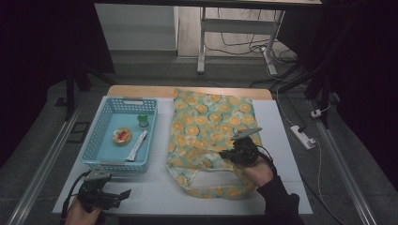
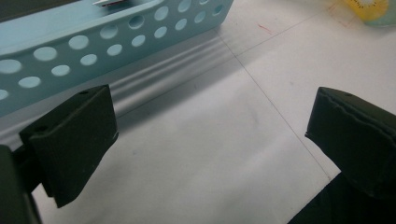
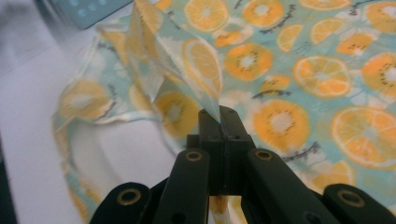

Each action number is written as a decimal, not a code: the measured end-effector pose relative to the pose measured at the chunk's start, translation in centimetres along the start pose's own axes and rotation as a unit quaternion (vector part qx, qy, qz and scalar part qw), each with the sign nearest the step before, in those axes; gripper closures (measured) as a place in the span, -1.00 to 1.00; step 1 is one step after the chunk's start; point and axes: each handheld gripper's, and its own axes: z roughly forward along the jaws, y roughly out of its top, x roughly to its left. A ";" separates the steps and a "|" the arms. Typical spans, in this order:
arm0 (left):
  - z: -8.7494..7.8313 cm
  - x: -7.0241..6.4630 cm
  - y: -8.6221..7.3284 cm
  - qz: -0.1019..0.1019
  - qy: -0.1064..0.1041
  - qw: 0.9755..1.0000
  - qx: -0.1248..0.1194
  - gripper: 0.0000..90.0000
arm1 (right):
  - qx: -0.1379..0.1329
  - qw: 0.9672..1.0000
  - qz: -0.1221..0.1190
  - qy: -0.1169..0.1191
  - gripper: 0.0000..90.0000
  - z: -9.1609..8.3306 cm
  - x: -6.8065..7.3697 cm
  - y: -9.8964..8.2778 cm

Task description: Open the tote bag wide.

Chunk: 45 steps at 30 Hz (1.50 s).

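— While my left gripper [image 1: 126, 193] waits at the near left corner of the table [image 1: 281, 140], its jaws spread wide with nothing between them, what should it be doing?

— Keep it parked there, just near of the blue basket [image 1: 101, 161]. I'd say it's ready to fetch from the basket, where I can see a round tin [image 1: 122, 136], a white tube [image 1: 137, 146] and a small green-capped bottle [image 1: 143, 120], but not before the bag is open.

— And the bag?

— The orange-print bag [image 1: 211, 126] lies flat in the middle of the table, just right of the basket, its handle end toward me. My right gripper [image 3: 219, 114] has its jaws clamped tight on a fold of the top layer near the mouth, and the cloth peaks up from the pinch.

— So how do I do this well?

— Lift up and slightly away from the handles, slowly, so only the upper layer rises and the mouth gapes. I can't tell whether both layers are caught; if the lower one comes up too, I'd let go and pinch shallower. The grip is thin, so a jerk could pull the cloth free.
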 end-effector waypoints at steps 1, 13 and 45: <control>0.0 0.0 0.0 0.000 0.000 1.000 0.000 -0.96 | -0.001 1.000 0.003 -0.001 1.00 0.1 -0.3 0.1; 0.0 0.1 0.0 -0.003 -0.001 1.000 0.000 -0.96 | -0.018 1.000 0.014 -0.018 1.00 1.4 -3.2 2.4; 0.1 0.1 0.1 -0.003 -0.001 1.000 0.006 -0.95 | -0.041 0.997 0.033 -0.051 1.00 5.1 -9.7 6.7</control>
